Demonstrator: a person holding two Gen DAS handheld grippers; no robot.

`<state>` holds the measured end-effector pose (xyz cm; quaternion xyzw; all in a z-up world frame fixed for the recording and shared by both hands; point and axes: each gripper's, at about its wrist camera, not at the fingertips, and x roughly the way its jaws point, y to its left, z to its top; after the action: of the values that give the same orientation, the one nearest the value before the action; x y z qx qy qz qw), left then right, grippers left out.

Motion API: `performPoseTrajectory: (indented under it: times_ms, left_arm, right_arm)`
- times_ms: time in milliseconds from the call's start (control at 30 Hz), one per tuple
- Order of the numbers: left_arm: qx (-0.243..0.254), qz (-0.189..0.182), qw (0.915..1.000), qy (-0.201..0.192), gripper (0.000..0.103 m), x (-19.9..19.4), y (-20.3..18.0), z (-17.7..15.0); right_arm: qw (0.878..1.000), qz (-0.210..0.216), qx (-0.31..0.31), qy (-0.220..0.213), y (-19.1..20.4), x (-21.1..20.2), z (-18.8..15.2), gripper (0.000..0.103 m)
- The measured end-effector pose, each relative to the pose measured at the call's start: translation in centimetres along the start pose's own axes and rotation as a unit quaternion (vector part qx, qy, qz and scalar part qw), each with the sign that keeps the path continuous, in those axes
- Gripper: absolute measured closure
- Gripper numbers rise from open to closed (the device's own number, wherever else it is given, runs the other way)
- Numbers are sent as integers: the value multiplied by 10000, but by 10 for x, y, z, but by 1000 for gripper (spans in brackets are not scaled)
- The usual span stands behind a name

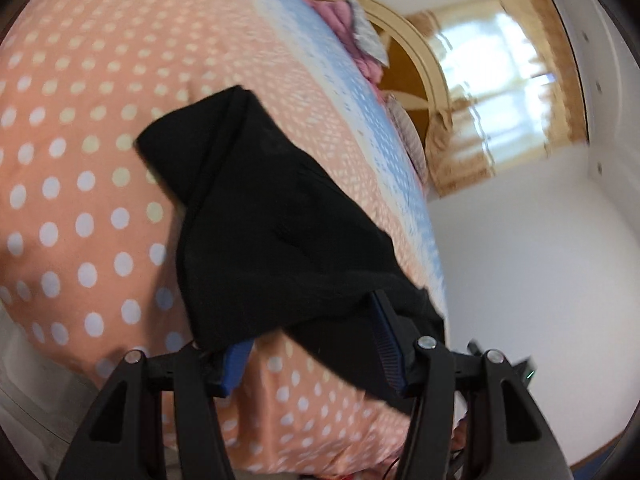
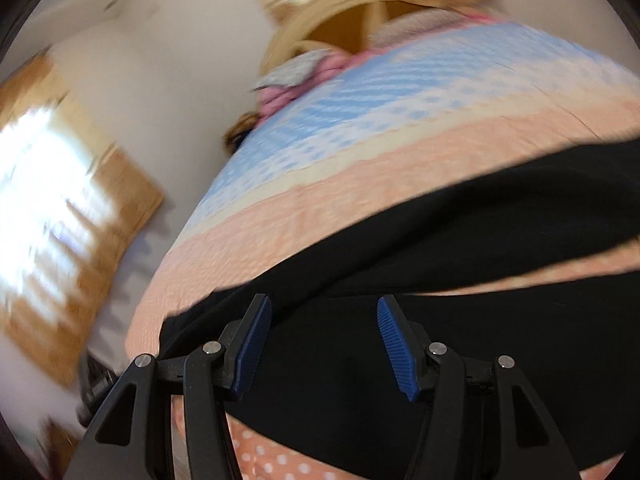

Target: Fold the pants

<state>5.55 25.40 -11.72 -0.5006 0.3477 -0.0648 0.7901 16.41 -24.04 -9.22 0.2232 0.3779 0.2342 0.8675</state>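
The black pants (image 1: 260,216) lie on a peach bedspread with white dots (image 1: 80,120). In the left wrist view my left gripper (image 1: 312,336) has its blue-padded fingers (image 1: 386,344) spread wide, with the near end of the pants draped over and between them. In the right wrist view the pants (image 2: 400,360) spread right under my right gripper (image 2: 324,340). Its blue pads (image 2: 394,344) stand wide apart with nothing between them. A second black band of the pants (image 2: 500,208) crosses the bed beyond.
The bedspread turns blue and white (image 1: 360,92) toward the far edge. Pink and grey bedding (image 1: 352,32) is piled against a round wooden headboard (image 1: 416,60). A curtained window (image 1: 500,80) and white walls lie beyond the bed edge.
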Motion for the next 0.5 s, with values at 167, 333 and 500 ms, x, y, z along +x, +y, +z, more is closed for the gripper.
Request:
performPoseTrajectory:
  times_ms: [167,333,500]
  left_arm:
    - [-233,-122,9995,-176,47,-7,3,-1]
    - [474,194,9977,-439,46,-20,-12,-2]
    - [767,311,9957,-411,45,-15,-11,4]
  right_arm:
    - [9927,100,1194,-136,-55,-11,40,46]
    - [9909,-413,1207,439,-53,18,85,46]
    - [9830,-1717,-283,590,-37,35,129,46]
